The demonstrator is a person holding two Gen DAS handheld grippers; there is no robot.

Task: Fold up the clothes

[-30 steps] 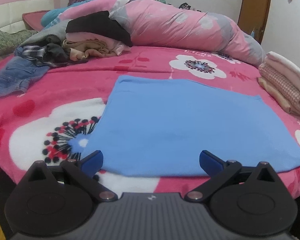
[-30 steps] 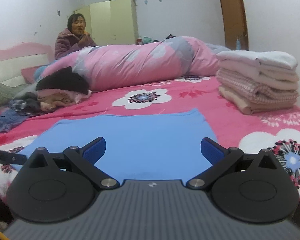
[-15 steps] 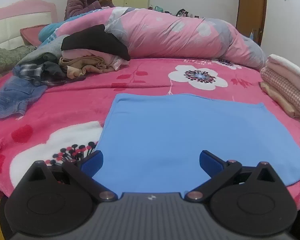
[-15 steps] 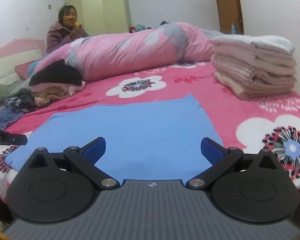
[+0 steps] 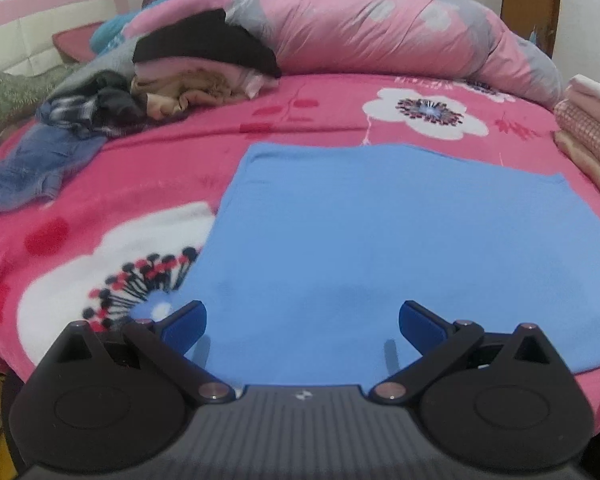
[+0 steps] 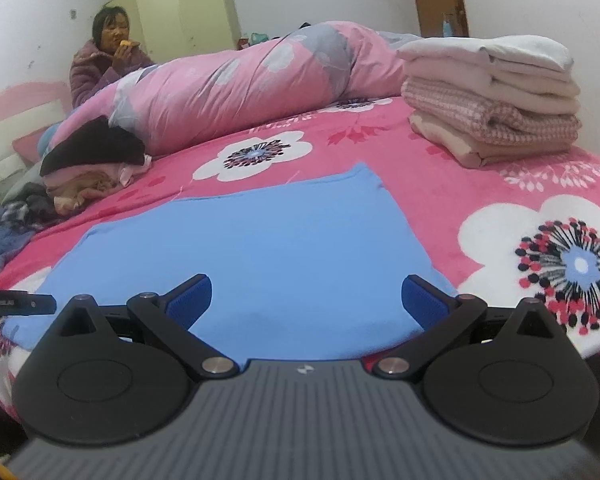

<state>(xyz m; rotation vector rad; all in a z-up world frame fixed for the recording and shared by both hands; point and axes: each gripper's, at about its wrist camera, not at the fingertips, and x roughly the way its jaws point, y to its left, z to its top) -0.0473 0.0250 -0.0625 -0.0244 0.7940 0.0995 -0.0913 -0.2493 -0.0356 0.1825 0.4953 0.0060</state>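
Blue cloth (image 5: 380, 240) near edge hidden behind gripper body.

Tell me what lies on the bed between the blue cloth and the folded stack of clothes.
Nothing lies there. In the right wrist view, only bare pink floral blanket separates the blue cloth from the folded stack.

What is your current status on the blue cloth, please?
Left tool open, right tool open, both empty. Blue cloth flat on bed. Nothing on it.
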